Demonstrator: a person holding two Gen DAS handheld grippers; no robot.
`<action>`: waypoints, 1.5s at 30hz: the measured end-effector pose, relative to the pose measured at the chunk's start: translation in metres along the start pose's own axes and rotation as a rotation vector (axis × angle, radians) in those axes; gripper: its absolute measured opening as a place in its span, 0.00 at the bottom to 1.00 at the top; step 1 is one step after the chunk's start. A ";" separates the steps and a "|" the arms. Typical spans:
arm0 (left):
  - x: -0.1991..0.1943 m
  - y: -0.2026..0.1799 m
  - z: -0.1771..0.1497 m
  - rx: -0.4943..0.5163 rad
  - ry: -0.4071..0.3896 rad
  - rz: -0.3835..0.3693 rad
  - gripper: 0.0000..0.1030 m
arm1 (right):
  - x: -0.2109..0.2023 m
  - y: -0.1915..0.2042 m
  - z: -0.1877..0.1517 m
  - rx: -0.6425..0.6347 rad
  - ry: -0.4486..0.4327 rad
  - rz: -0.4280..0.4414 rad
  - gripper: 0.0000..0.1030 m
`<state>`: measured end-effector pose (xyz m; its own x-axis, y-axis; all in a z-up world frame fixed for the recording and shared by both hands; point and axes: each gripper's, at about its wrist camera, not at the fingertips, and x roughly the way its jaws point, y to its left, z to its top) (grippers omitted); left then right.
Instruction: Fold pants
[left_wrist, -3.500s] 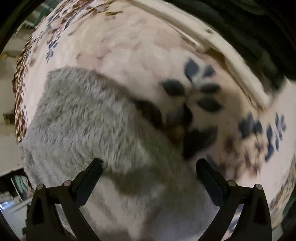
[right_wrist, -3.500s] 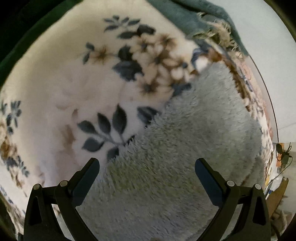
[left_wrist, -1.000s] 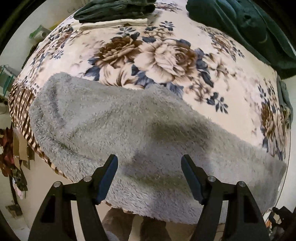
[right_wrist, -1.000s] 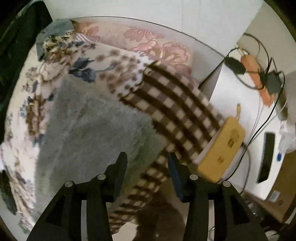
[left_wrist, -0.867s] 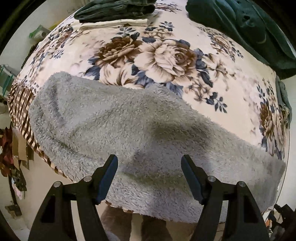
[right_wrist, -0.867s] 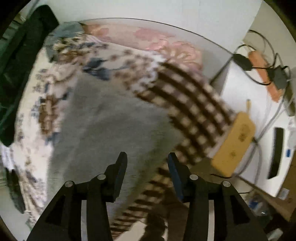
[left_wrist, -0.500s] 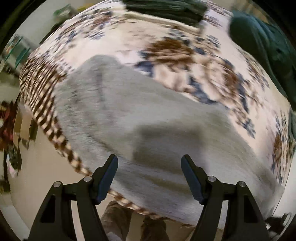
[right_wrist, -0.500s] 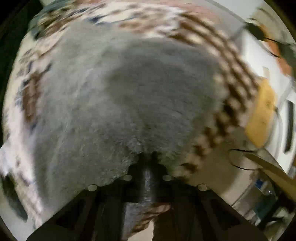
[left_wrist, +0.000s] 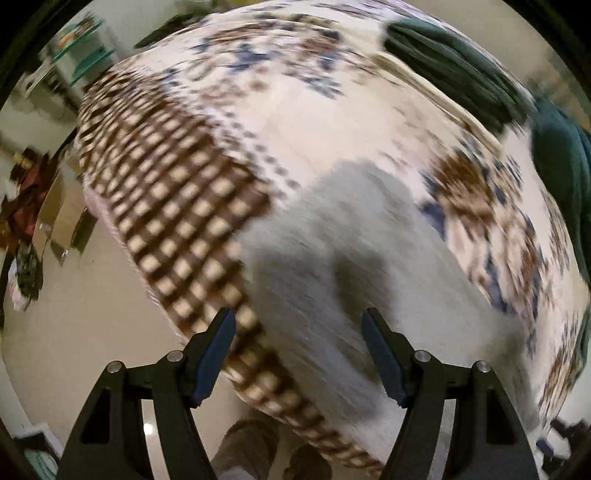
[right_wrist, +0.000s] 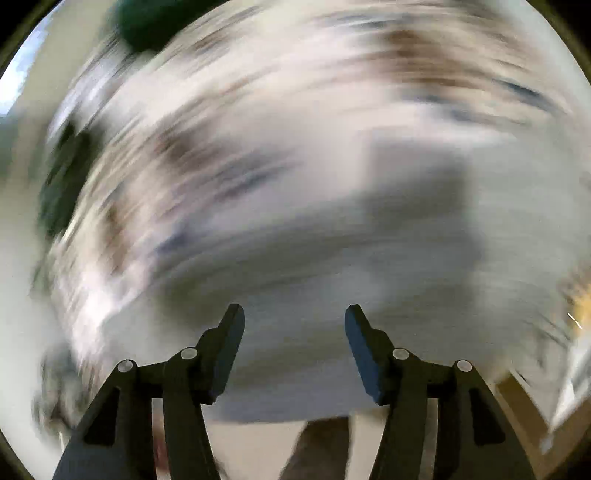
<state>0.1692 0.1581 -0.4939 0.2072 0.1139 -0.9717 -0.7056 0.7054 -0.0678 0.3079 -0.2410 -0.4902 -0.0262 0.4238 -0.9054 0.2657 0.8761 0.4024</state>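
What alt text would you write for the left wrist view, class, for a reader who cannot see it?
The open left gripper hangs above fluffy grey pants lying on a floral blanket with a brown checked border. Nothing is between its fingers. Dark green clothes lie at the far side; the picture is motion-blurred.

Open air under both claws, clutter only at the far edges.

Left claw (left_wrist: 297, 354) hangs with jaws apart, nothing between them; below lie flat grey pants (left_wrist: 354, 266) on the bed (left_wrist: 317, 122), bare floor (left_wrist: 74, 317) to its left. Folded green clothes (left_wrist: 454, 70) crowd the far right. Right claw (right_wrist: 294, 345), jaws just opening and empty, sits over blurred grey fabric; obstacles there cannot be made out.
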 end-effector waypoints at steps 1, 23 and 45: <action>0.002 0.015 0.007 -0.043 -0.012 -0.003 0.67 | 0.021 0.038 0.004 -0.069 0.040 0.028 0.58; 0.089 0.136 0.022 -0.320 0.076 -0.268 0.03 | 0.195 0.258 0.029 -0.587 0.291 -0.165 0.14; 0.083 0.071 0.045 0.033 0.062 -0.273 0.18 | 0.174 0.183 0.047 -0.449 0.160 -0.181 0.00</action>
<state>0.1671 0.2493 -0.5692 0.3443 -0.1261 -0.9303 -0.6068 0.7262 -0.3230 0.3975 -0.0175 -0.5809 -0.1897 0.2552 -0.9481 -0.1965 0.9362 0.2913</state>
